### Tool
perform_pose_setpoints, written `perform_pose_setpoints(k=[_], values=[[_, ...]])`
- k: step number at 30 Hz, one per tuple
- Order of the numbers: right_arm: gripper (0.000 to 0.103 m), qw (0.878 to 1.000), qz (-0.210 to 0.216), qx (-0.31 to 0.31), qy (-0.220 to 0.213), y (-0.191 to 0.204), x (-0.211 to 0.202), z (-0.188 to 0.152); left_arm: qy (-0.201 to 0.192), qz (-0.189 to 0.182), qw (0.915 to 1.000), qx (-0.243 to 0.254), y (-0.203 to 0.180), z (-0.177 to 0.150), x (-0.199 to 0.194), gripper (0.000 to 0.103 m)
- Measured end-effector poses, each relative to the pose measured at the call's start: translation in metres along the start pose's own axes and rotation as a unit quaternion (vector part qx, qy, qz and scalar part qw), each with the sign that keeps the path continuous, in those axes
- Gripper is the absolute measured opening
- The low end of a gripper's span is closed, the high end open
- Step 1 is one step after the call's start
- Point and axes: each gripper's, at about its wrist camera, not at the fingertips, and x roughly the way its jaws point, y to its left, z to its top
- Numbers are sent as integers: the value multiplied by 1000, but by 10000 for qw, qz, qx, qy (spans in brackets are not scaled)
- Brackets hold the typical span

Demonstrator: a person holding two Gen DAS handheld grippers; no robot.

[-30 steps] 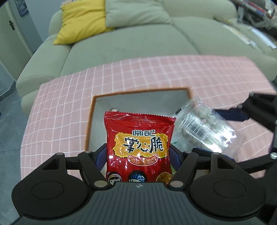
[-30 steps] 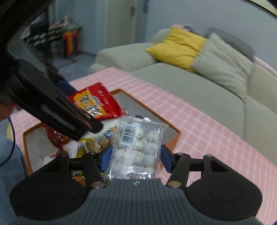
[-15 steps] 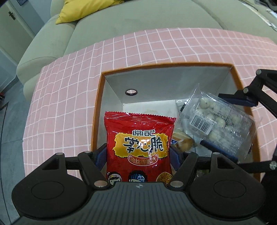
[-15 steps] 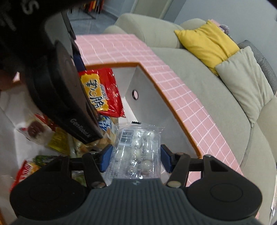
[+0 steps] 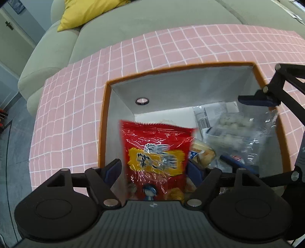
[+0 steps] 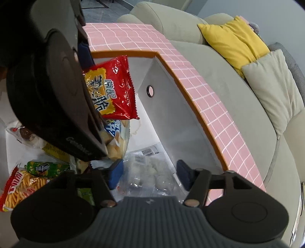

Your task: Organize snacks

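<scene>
Both grippers' fingers were spread wide, left gripper [image 5: 154, 167] around the red bag [image 5: 156, 156], blurry, probably dropping; could've snagged the box [image 5: 103, 114] rim.

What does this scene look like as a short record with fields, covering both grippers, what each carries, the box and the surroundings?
left gripper: open, fingers apart from the red snack bag between them
right gripper: open, clear bag of white balls loose between its fingers
box: orange rim, grey inner walls, set in the pink checked cloth
box contents: green packet, bag of orange sticks, other packets
surroundings: grey-green sofa, yellow cushion
</scene>
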Motion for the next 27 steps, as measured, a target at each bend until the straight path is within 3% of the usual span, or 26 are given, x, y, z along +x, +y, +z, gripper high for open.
perform_pose_setpoints(k=[6, 8, 14, 18, 22, 27], values=[[77, 9996, -4, 257, -125, -13, -23, 5, -372, -72, 9992, -119, 5, 0, -36, 89], [85, 9987, 27, 458, -217, -20, -36, 6, -558, -66, 9983, -163, 7, 0, -51, 89], [88, 9887, 196, 1384, -539, -40, -80, 3, -1264, -56, 9899, -635, 18, -11, -104, 89], [93, 9760, 31, 1938, -992, -41, -120, -6, -1879, 49, 9780, -902, 19, -26, -143, 89], [93, 9594, -241, 2404, -1456, -36, -165, -21, -2586, 328, 9594, -1079, 6, -49, -183, 89], [93, 9421, -376, 2790, -1820, -23, -216, -44, -3197, 272, 9383, -1292, -9, -76, -226, 89]])
